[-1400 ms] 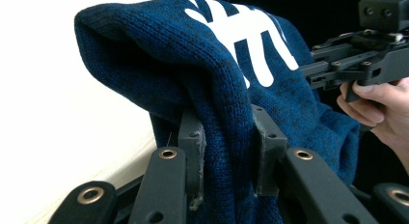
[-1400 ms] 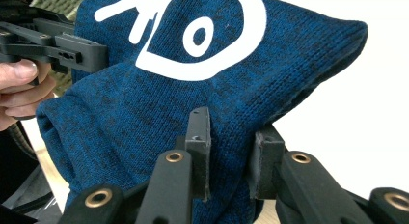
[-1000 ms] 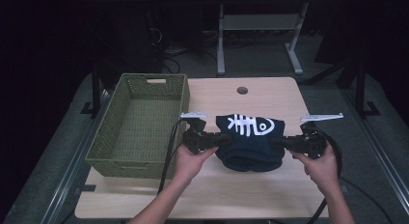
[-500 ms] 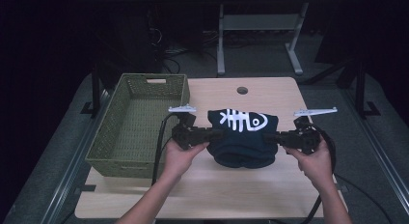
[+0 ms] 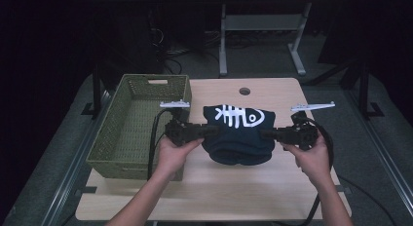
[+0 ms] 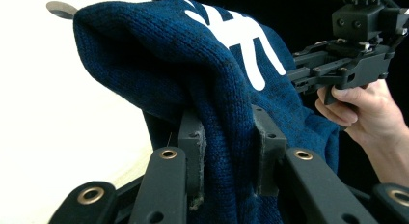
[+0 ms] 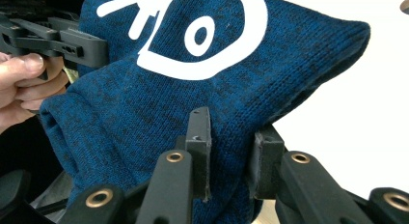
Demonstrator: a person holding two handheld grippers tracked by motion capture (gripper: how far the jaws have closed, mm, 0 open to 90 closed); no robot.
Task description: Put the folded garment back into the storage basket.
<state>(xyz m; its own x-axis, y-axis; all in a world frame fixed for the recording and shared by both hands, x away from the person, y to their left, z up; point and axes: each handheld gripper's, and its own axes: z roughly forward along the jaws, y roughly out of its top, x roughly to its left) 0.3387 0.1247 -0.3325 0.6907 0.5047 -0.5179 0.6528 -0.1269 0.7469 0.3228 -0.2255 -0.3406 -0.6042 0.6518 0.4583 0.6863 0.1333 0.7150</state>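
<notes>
Folded navy sweater [image 5: 237,136] with white fishbone print held above the tabletop [image 5: 214,187], left gripper [image 5: 210,132] clamped on its left edge, right gripper [image 5: 265,134] clamped on its right edge, green woven basket [image 5: 131,133] just beside, left of the sweater

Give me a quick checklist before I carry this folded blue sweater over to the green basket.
1. Left tool shut on the sweater: ok.
2. Right tool shut on the sweater's other side: ok.
3. Sweater stays folded, fish print up: ok.
4. Sweater fully off the table: cannot tell.
5. Basket has open room inside: ok.
6. Left cable clear of the basket rim: not ok, it runs along it.
</notes>
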